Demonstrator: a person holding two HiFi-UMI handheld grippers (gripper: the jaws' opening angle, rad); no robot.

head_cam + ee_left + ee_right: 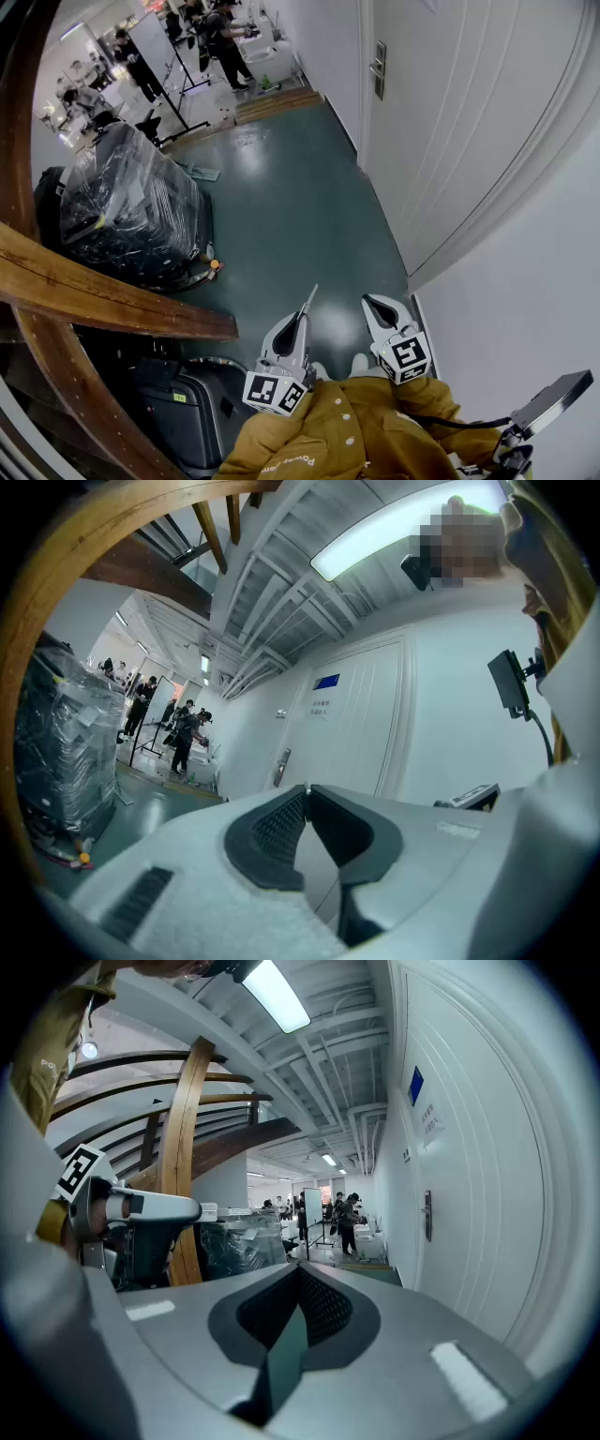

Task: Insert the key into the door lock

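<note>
The white door (450,112) stands on the right, with its handle and lock plate (380,67) far down the corridor wall. The same lock plate (281,766) shows small in the left gripper view, and the lock plate (427,1215) again in the right gripper view. My left gripper (302,316) is shut on a thin metal key (310,298) that sticks out past its tips, pointing along the floor toward the door. My right gripper (367,301) is held beside it, shut with nothing in it. Both grippers hover close to my body, well short of the lock. In the left gripper view the key is only a sliver at the gripper (307,788).
A plastic-wrapped stack of black goods (131,211) stands on the left of the green floor (291,206). Curved wooden beams (103,295) cross the lower left, with a dark suitcase (178,403) beneath. People (225,37) work at the far end. A small screen (553,398) hangs at my right.
</note>
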